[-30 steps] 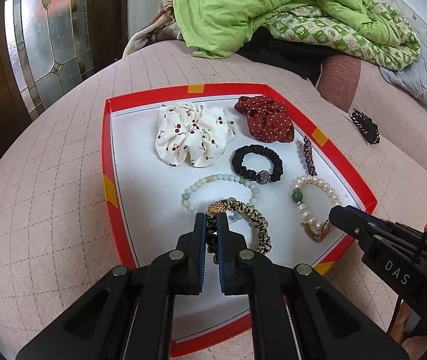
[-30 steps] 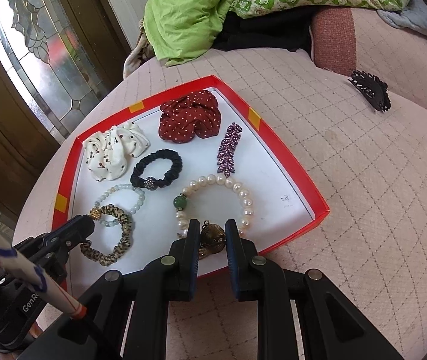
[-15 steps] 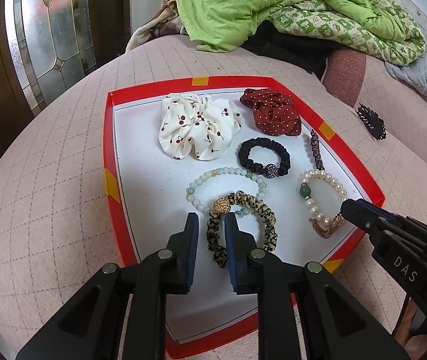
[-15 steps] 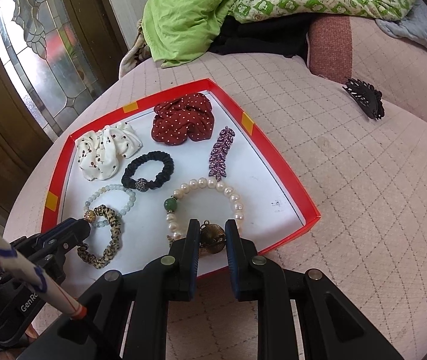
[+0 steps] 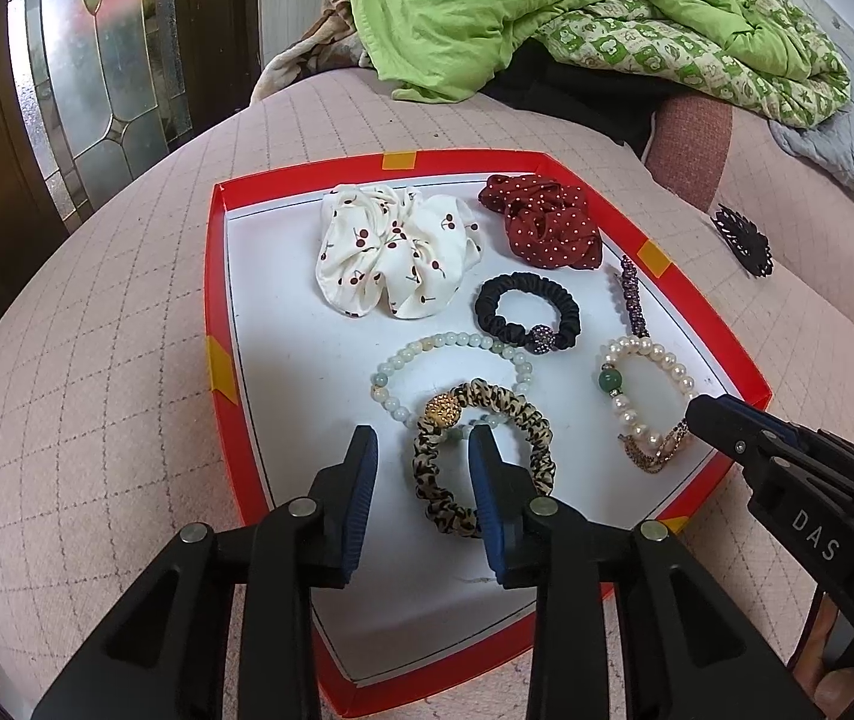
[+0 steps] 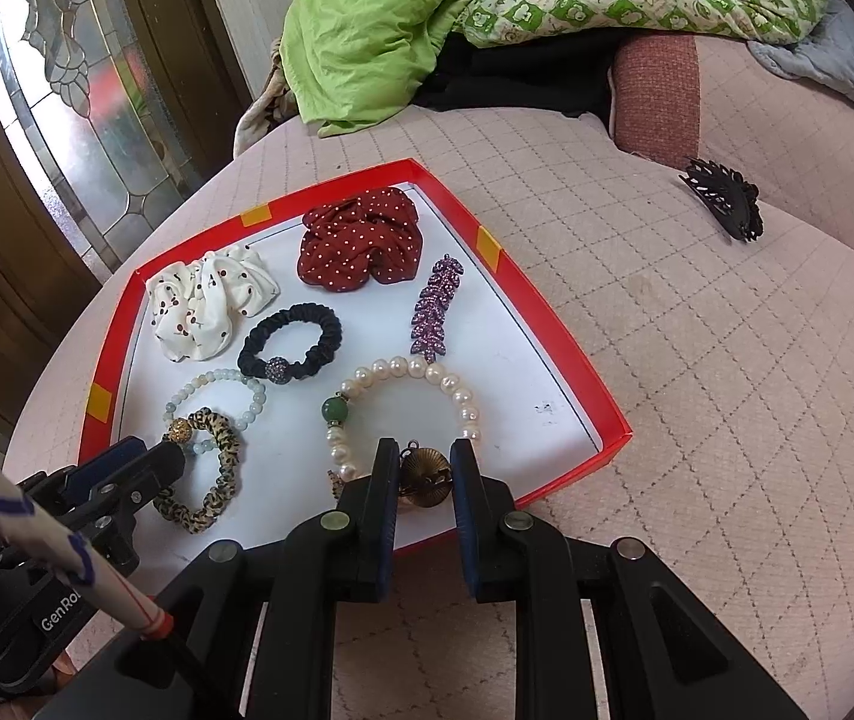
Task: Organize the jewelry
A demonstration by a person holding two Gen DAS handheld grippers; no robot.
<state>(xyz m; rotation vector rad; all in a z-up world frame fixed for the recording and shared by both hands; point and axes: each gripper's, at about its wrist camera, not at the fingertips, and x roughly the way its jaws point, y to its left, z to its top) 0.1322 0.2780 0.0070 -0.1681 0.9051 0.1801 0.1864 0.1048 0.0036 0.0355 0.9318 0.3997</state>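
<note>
A red-rimmed white tray [image 5: 217, 276] lies on the pink quilted surface. A leopard-print hair tie [image 5: 523, 420] with a gold bead rests in it. My left gripper [image 5: 421, 450] hangs just over the tie's left side, jaws opening, pads clear of the fabric. A pearl bracelet [image 6: 415, 369] with a green bead lies near the tray's front right. My right gripper [image 6: 424, 462] is shut on the bracelet's gold charm [image 6: 424, 474] at the tray's edge.
Also in the tray are a white cherry scrunchie [image 5: 391, 252], a red dotted scrunchie [image 5: 547, 222], a black hair tie [image 5: 523, 306], a pale bead bracelet [image 5: 403, 354] and a purple clip [image 6: 436, 312]. A black claw clip [image 6: 727, 198] lies outside it. Green bedding [image 5: 547, 12] is heaped behind.
The left gripper's jaws have come apart and let go of the leopard hair tie, which now lies flat in the tray. The right gripper keeps its grip on the gold charm.
</note>
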